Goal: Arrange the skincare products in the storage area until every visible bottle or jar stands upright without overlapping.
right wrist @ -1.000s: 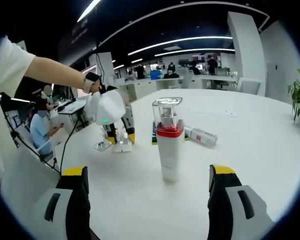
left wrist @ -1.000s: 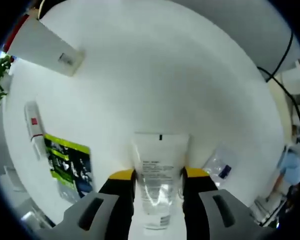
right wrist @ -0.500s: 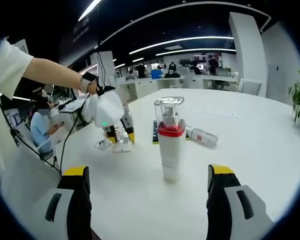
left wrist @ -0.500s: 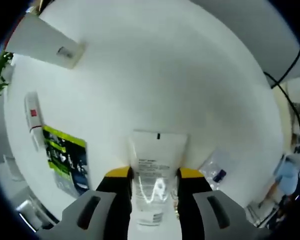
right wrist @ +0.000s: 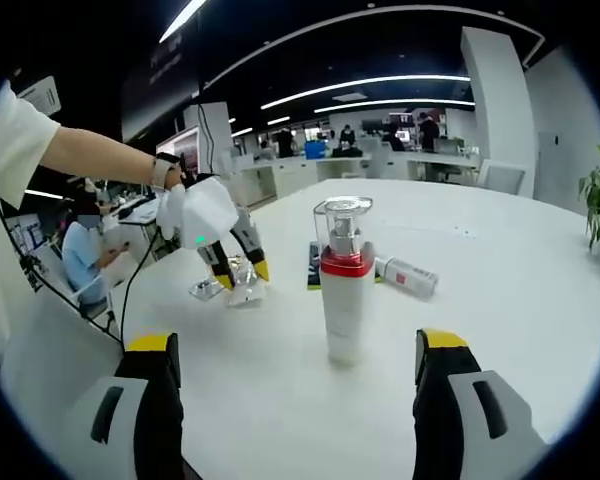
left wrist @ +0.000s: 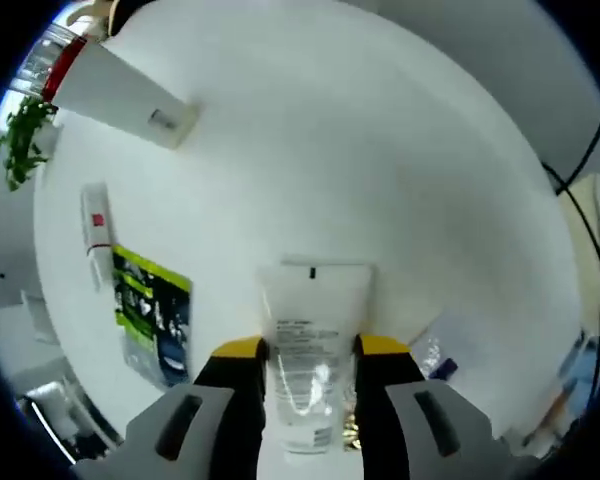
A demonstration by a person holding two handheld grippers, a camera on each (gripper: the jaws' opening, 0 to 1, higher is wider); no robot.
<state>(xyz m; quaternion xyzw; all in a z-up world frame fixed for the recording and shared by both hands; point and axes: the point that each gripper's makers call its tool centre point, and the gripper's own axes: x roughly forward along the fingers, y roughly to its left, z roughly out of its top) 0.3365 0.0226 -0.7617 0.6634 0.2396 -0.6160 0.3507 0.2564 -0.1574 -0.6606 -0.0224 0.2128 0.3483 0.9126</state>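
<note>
Clear plastic tube [left wrist: 305,370] sits clenched in my left gripper [left wrist: 305,350], near the tabletop [left wrist: 360,160]. My right gripper [right wrist: 295,350] has its fingers spread wide, released, the upright pump bottle [right wrist: 346,290] standing just beyond them, flat tube [right wrist: 408,276] lying farther right.
</note>
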